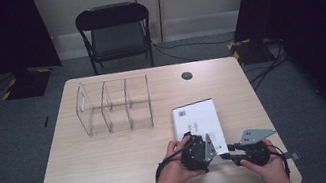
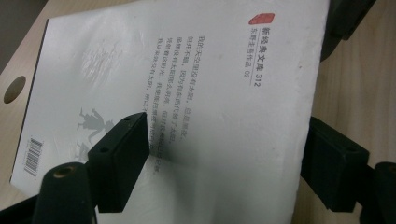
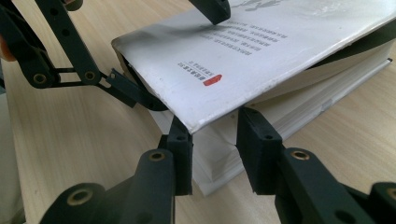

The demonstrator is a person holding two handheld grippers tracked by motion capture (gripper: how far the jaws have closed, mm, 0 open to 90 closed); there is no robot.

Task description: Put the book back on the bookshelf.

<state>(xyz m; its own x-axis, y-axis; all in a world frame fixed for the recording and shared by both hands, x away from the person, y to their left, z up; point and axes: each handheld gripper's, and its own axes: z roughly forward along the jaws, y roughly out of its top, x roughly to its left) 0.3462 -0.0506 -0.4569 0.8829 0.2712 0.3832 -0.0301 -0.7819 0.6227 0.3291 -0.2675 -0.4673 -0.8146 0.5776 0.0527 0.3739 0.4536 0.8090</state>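
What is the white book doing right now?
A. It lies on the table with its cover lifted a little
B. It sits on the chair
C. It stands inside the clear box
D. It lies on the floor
A: the book lies on the table, its white cover raised off the pages at the corner near the right gripper.

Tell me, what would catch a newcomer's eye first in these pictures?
Most striking is the white book lying near the table's front right edge, its cover lifted off the pages at one corner. The left gripper and right gripper work at that corner. Farther back stands a clear plastic organizer, and behind the table a black chair.
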